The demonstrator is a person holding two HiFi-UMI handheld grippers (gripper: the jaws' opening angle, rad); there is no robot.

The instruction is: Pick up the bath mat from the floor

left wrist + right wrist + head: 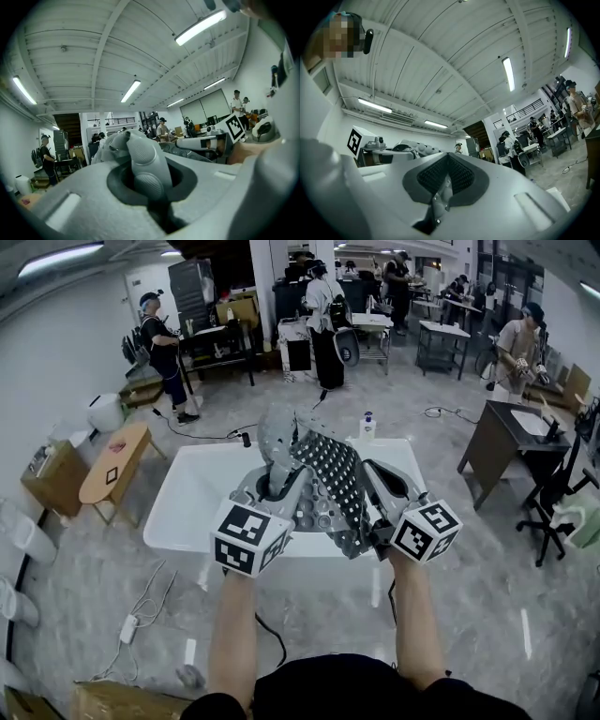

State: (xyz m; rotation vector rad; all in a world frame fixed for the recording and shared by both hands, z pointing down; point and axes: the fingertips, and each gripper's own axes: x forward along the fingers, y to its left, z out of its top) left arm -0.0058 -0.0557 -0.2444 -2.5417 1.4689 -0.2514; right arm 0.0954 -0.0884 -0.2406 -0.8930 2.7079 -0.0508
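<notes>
The bath mat point(328, 479) is a grey sheet studded with round suction cups. It hangs lifted in front of me above a white table, with a gripper on each side. My left gripper point(277, 486) is shut on a bunched fold of the mat point(140, 161). My right gripper point(377, 491) is shut on the mat's other edge point(439, 199), which is pinched between the dark ribbed pads point(459, 176). Both grippers point upward toward the ceiling. In the left gripper view the right gripper point(218, 140) shows beside it.
A white table point(192, 498) stands just below the mat with a small bottle point(367, 425) at its far edge. A low wooden table point(112, 465) is to the left, a dark desk point(506, 432) and office chair point(553, 507) to the right. Cables and a power strip point(128, 627) lie on the floor. Several people stand at the back.
</notes>
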